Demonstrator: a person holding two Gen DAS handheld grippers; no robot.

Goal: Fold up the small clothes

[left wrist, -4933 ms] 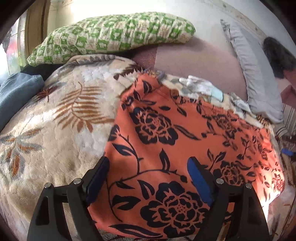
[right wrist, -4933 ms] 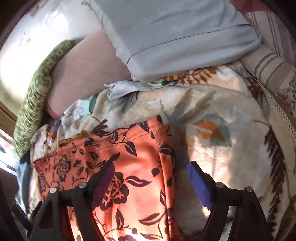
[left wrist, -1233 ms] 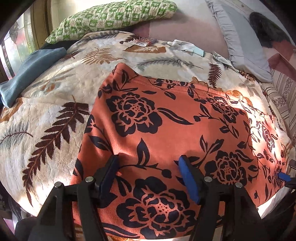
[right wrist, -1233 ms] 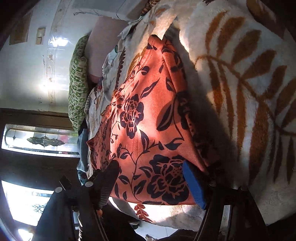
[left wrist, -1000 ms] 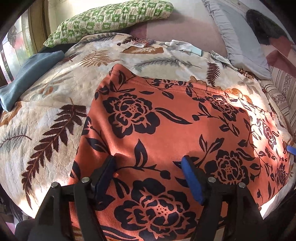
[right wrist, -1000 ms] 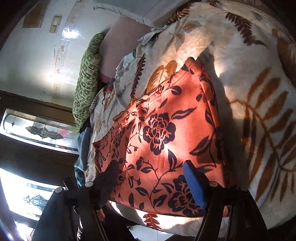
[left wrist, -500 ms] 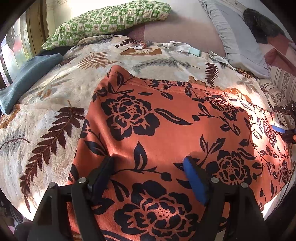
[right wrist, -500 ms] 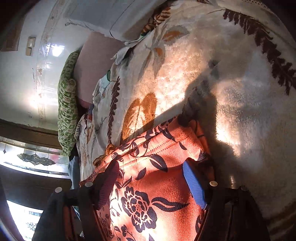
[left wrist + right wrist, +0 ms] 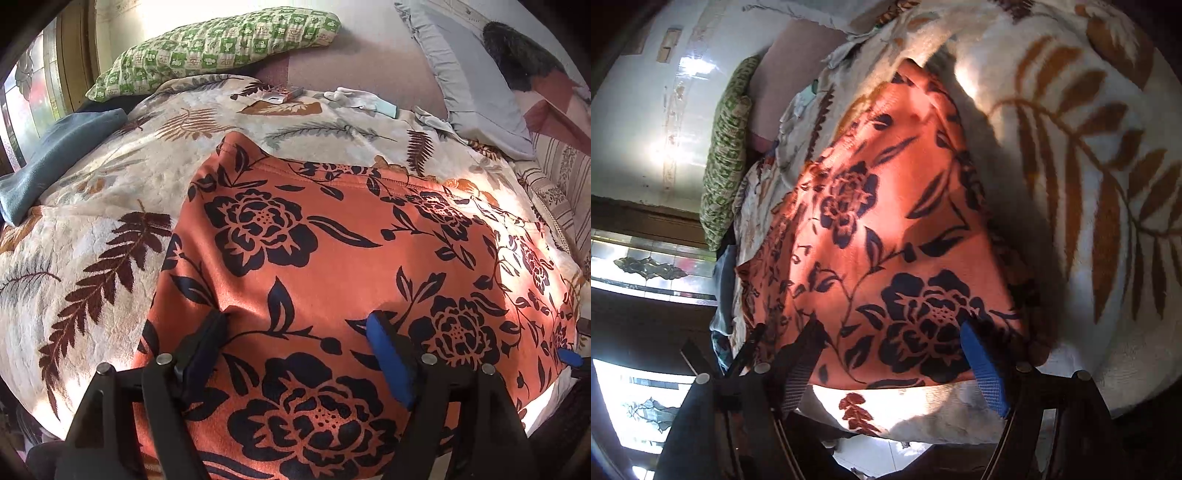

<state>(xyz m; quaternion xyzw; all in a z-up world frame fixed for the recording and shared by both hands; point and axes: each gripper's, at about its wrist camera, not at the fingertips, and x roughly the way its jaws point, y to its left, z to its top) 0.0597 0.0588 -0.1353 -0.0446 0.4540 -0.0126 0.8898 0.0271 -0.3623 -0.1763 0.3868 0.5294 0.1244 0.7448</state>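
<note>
An orange garment (image 9: 332, 258) with black flowers lies spread flat on a cream leaf-print blanket (image 9: 92, 258). My left gripper (image 9: 295, 321) hovers open over the garment's near left part, its pads clear of the cloth. In the right wrist view the same garment (image 9: 886, 221) stretches away, somewhat blurred. My right gripper (image 9: 890, 332) is at its near right corner with the jaws opening. The corner's hem lies between the fingers and neither pad presses on it. At the far right edge of the left wrist view, one blue pad of the right gripper (image 9: 569, 356) shows beside the garment.
At the back lie a green checked pillow (image 9: 214, 40) and a grey pillow (image 9: 472, 74). A folded blue cloth (image 9: 55, 155) sits on the left and small pale clothes (image 9: 354, 98) near the pillows. The bed's near edge drops to a tiled floor (image 9: 871, 454).
The right gripper came back from the garment's far right corner down to its near right corner, and its jaws widened a little. The left gripper stayed over the near left part.
</note>
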